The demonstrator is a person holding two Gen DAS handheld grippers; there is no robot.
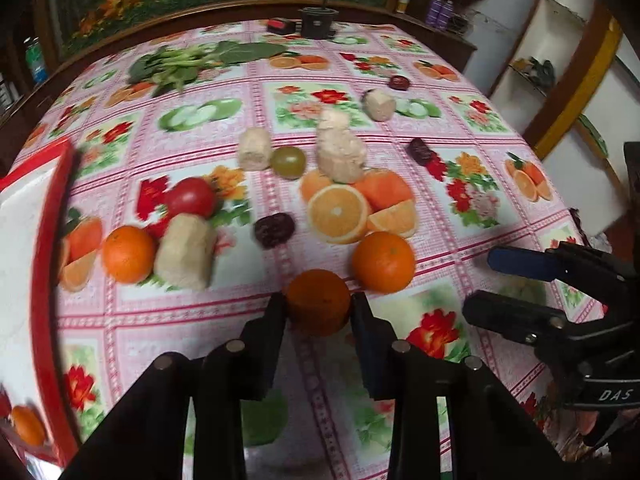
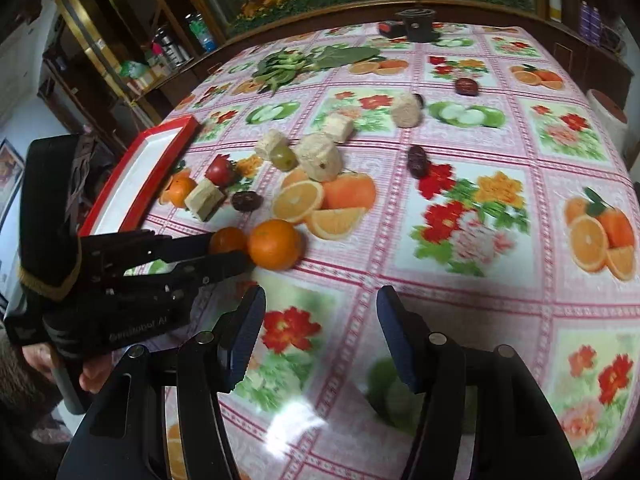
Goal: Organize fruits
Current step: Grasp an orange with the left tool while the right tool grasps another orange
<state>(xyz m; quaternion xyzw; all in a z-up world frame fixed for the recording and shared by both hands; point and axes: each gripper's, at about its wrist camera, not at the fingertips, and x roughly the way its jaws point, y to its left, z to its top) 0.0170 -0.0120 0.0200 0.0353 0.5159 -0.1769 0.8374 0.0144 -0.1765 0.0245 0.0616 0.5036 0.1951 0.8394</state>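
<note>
My left gripper (image 1: pixel 319 308) is squeezing a small orange (image 1: pixel 318 307) low in the middle of the left view. My right gripper (image 2: pixel 320 332) is apart, holding nothing, over the tablecloth (image 2: pixel 460 280)

Orange fruit (image 1: pixel 318 307) on pink checked tablecloth (image 1: pixel 248 304) printed with flowers.

We see a small orange (image 1: pixel 318 306) clamped between the left gripper's (image 1: pixel 319 307) pads, low over the tablecloth. Just beside it sits a bigger orange (image 1: pixel 383 262), and a third orange (image 1: pixel 128 254) rests near the red-rimmed tray (image 1: pixel 52 264), touching a pale peeled chunk (image 1: pixel 185 251). Behind them we spot a red tomato (image 1: pixel 191 197), a green tomato (image 1: pixel 288 162), and dark dates (image 1: pixel 274 230) scattered about.
</note>
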